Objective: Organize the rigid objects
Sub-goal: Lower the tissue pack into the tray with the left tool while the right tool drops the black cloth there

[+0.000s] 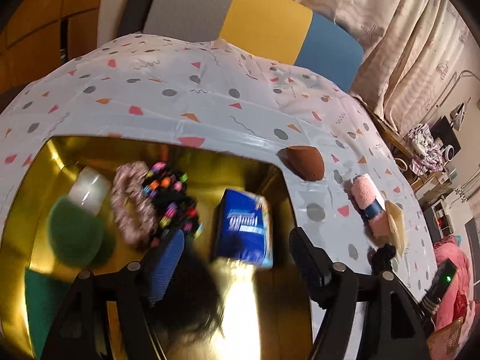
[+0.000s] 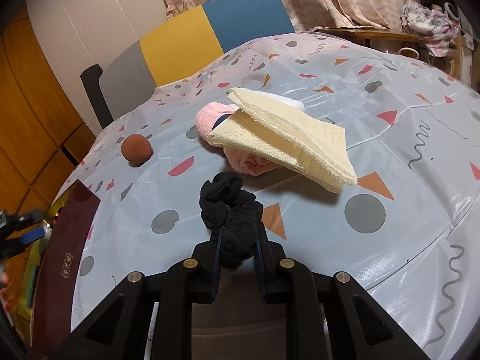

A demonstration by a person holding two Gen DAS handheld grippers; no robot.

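step in hand: we're reckoning this is the drop-off part. Our left gripper (image 1: 237, 258) is hanging over the gold-lined box (image 1: 60, 150) with its jaws spread wide and nothing pinched between them.

the blue pack: the small blue printed carton (image 1: 244, 228) is sitting tilted inside the gold-lined box, near its right wall, just ahead of the open jaws. It's blurry, so we can't tell whether it's settled flat or still tipping.

already in the box: a white plastic cup (image 1: 90, 190) and a green round sponge (image 1: 75, 234) at the left end, then a pink fuzzy scrunchie (image 1: 129, 204) and a black hair tie with bright beads (image 1: 174, 201) in the middle.

right side: our right gripper (image 2: 238, 240) is clamped narrow on a black crumpled scrunchie (image 2: 231, 210), holding it low over the dotted grey tablecloth (image 2: 390, 90), to the right of the box.

waiting outside the box: a brown egg-shaped sponge (image 2: 136, 148) is lying closest to the box's far right corner. Further right, a rolled pink towel (image 2: 207, 120) is sitting under a folded cream mesh cloth (image 2: 300, 138).

next move, our guess: we're thinking the left hand wants to back out of the box without clipping the carton, and then the right one needs to carry the black scrunchie over to the box rim and let go somewhere in the free patch.

watch out for: that carton is leaning, so a nudge could tip it.
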